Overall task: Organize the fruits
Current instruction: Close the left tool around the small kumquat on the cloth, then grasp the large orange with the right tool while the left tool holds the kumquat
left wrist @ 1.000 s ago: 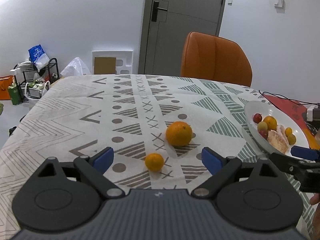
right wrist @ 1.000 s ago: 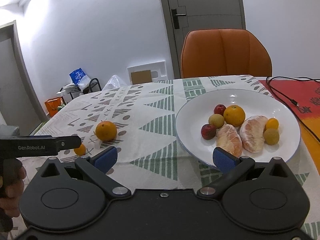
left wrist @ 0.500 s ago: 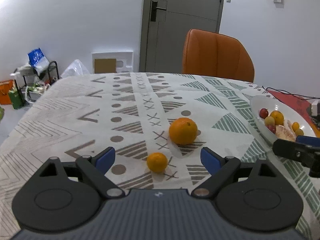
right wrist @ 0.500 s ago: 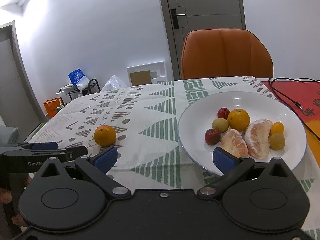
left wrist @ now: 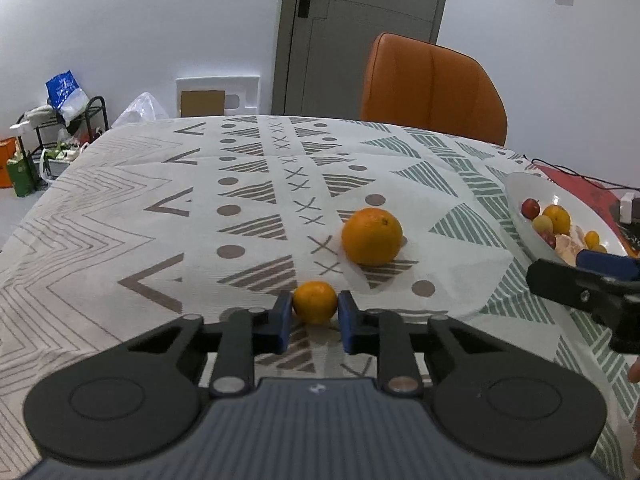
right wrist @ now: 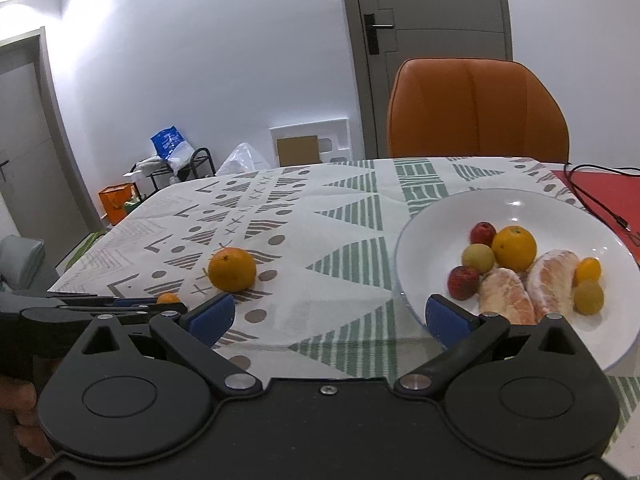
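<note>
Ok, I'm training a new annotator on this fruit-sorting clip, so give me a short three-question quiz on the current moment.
1. True or false: the left gripper is shut on the small orange.
2. Which fruit lies loose on the tablecloth? A) large orange B) red plum C) peeled pomelo segment
3. Fill in: the right gripper is ____ and holds nothing, beside the white plate.

Key: 1 true; 2 A; 3 open.

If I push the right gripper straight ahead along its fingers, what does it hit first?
Probably nothing at once: the open right gripper points over bare tablecloth. The plate lies just right of that line, so the right finger might clip its rim; depth is unclear.
</note>
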Tool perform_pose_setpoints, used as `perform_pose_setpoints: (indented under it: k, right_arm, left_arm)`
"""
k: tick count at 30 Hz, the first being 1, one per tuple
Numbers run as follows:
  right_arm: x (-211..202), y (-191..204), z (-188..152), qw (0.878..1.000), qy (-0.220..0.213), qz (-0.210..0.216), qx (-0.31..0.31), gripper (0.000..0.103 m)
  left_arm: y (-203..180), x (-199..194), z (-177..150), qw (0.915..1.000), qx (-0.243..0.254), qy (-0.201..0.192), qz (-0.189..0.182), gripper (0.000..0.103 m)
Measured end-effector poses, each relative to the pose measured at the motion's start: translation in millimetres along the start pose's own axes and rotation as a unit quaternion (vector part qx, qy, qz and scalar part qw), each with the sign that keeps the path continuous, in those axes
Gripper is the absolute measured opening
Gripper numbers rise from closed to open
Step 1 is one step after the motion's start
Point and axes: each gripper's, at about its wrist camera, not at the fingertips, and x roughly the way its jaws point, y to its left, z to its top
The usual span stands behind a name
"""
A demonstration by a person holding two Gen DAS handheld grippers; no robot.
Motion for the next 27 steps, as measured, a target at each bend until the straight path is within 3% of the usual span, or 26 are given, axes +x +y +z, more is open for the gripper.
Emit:
perform_pose_setpoints:
  k: [27]
  right_arm:
    - [35,54,11,0.998,0.014,0.039,-0.049,0.103]
  left_arm:
    - [57,-32,8,0.9974,-0.052,-0.037,0.034,0.023]
